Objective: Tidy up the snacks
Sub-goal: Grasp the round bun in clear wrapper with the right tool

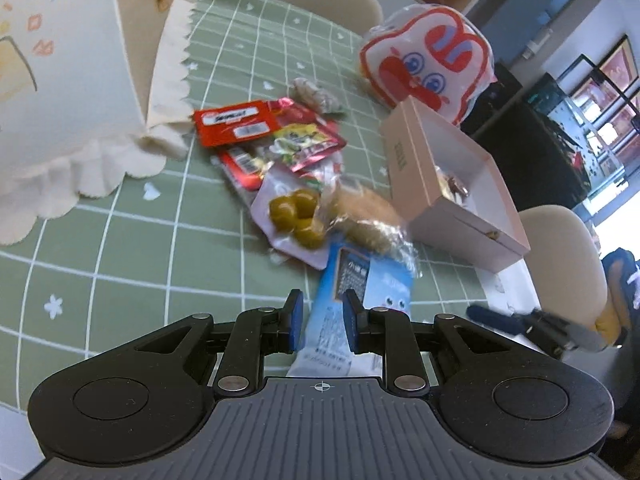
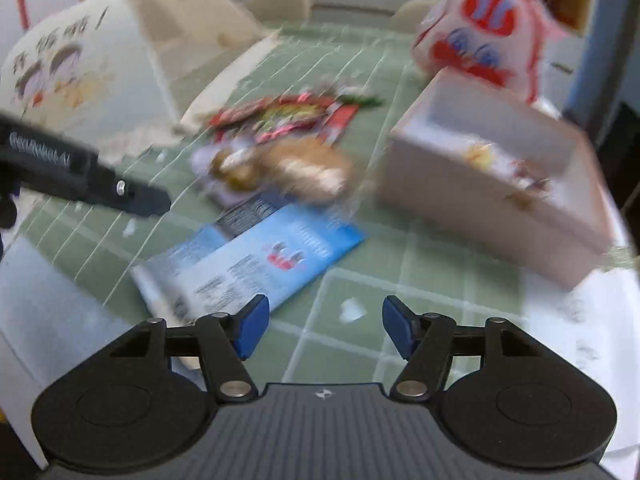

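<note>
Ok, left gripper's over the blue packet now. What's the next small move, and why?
Probably ease the left gripper down and close on the blue snack packet. Its fingers straddle the packet's near end with a gap on each side, so it isn't gripped yet. The pink box stands open just to the right with room inside, and the right gripper is open and empty, off the packet's edge.

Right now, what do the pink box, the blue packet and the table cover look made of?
Open pink rectangular box: likely rigid paperboard, matte; straight thick walls with crisp edges. Flat light-blue printed snack packet: seemingly plastic film, slightly glossy; thin and printed, lying between the left tool's blue pads. Green white-grid table cover: cloth or vinyl, lies flat; the blurred right view doesn't settle it.
</note>
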`<action>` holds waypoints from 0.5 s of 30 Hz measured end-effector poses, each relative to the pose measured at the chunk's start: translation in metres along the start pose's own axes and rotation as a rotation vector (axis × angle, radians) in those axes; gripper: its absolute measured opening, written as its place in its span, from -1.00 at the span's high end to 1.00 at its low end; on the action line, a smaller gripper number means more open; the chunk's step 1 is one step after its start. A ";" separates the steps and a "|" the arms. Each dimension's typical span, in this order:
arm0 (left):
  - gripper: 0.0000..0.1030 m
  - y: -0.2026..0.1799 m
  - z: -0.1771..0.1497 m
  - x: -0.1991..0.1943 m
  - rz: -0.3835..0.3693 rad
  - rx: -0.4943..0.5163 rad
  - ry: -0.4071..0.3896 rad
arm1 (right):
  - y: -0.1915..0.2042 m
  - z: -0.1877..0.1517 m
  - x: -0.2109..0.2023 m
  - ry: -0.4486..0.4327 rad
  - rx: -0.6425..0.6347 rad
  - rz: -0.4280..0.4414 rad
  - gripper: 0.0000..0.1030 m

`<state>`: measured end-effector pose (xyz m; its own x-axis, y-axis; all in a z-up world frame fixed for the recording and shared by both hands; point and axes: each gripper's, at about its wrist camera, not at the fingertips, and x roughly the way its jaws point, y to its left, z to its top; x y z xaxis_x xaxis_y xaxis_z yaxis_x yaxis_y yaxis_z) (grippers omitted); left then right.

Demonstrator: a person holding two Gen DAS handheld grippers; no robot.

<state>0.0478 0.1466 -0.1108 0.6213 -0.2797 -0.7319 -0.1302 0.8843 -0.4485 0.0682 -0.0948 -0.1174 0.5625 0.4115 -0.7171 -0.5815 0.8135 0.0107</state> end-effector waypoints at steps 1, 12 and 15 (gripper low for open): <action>0.52 -0.001 0.000 -0.002 0.012 0.005 -0.005 | 0.002 0.007 -0.002 -0.028 -0.008 0.010 -0.26; 0.52 0.018 -0.025 -0.042 0.104 -0.008 -0.017 | 0.055 0.055 0.076 -0.055 -0.428 -0.086 0.04; 0.52 0.019 -0.025 -0.044 0.117 -0.004 -0.007 | 0.056 0.053 0.067 -0.064 -0.417 -0.095 0.58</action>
<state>-0.0018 0.1665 -0.0997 0.6073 -0.1719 -0.7756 -0.2052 0.9093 -0.3621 0.1048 0.0002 -0.1282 0.6527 0.3777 -0.6567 -0.7057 0.6185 -0.3457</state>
